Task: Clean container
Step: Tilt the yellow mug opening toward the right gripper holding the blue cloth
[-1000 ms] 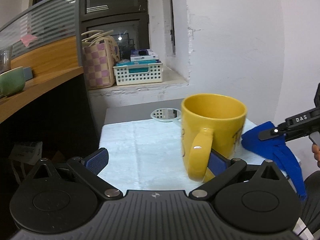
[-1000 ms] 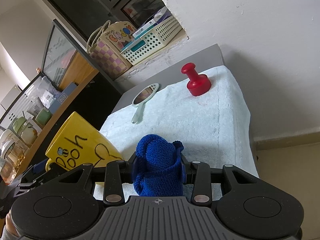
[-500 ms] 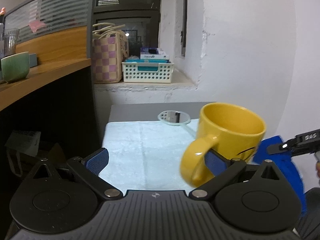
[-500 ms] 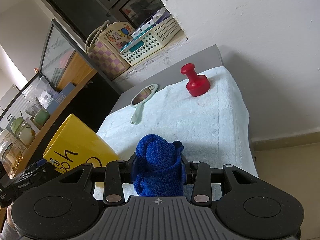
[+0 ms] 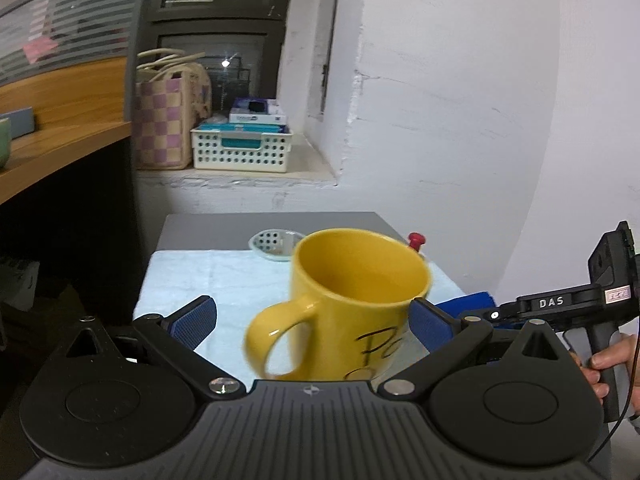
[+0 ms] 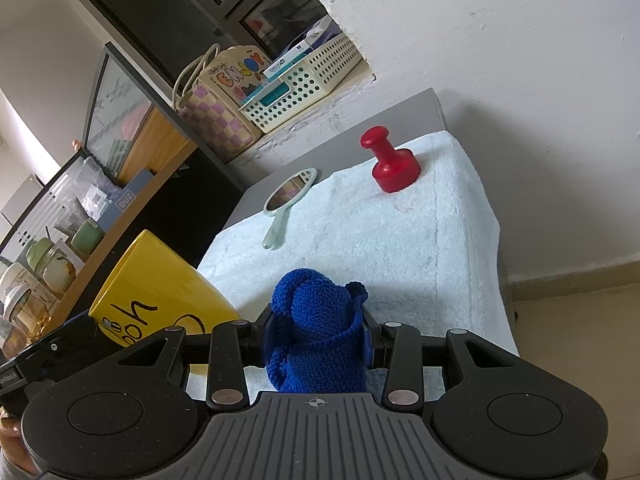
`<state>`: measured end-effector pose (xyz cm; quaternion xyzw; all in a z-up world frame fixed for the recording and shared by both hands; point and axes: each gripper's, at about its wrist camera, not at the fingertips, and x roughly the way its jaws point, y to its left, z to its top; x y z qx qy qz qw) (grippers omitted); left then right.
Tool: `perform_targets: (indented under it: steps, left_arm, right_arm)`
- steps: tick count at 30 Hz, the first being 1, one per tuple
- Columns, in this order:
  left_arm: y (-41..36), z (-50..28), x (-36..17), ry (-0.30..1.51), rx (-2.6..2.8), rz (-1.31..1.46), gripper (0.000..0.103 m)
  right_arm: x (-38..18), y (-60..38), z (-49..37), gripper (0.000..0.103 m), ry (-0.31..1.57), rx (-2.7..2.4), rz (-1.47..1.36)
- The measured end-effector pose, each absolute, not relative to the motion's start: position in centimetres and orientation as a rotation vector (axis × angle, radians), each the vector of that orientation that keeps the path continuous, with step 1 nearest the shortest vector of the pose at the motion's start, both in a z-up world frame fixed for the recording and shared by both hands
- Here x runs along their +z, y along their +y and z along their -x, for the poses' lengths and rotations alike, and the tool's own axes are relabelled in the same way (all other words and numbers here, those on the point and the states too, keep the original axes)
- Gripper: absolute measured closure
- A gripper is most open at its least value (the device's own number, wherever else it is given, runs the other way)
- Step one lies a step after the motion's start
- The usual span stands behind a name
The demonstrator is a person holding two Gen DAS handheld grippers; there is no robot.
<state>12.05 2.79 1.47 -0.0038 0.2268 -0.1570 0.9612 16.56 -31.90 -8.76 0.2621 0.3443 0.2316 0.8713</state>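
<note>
Closest in, the right gripper (image 6: 316, 344) is clamping its jaws on a rolled blue cloth (image 6: 316, 328), the roll sticking up and forward between the pads. The left gripper (image 5: 312, 320) is standing with its jaws wide apart; the yellow mug (image 5: 352, 304) is sitting in the gap between them, its body touching the right-hand pad while the left-hand pad is well clear of the handle, so I cannot tell whether anything is really gripping it or how it is being carried. The mug looks blurred and tilted, mouth open toward the camera. In the right wrist view it lies low and to the left of the cloth-holding jaws, near but apart from the cloth. Beyond both sets of jaws the pale towel (image 6: 400, 240) is covering the table, with a hand mirror (image 6: 286, 200) ahead and slightly left and a red stamp-like knob (image 6: 390, 164) farther ahead to the right. The step in hand appears to be bringing cloth and mug together; the next move likely calls for steadying the mug and pushing the cloth into its mouth to wipe inside.
</note>
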Motion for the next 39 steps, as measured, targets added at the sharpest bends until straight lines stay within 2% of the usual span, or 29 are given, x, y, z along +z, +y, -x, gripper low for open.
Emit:
perform_targets:
  steps: [17, 21, 25, 39]
  left_arm:
    - [-4.0, -15.7, 1.4, 0.484, -0.266, -0.095, 0.000]
    - [-4.0, -15.6, 1.0, 0.467, -0.262, -0.114, 0.001]
    - [-3.6, -15.2, 0.8, 0.454, -0.253, -0.118, 0.010]
    - [-0.8, -12.5, -0.1, 0.355, -0.375, -0.103, 0.010]
  right_arm:
    - [-9.9, -33.2, -16.8, 0.060, 0.714, 0.504, -0.574]
    - [-9.9, -33.2, -16.8, 0.060, 0.714, 0.506, -0.575]
    - [-9.5, -32.9, -16.8, 0.060, 0.707, 0.523, -0.578]
    - [-7.7, -31.8, -16.9, 0.061, 0.681, 0.595, -0.586]
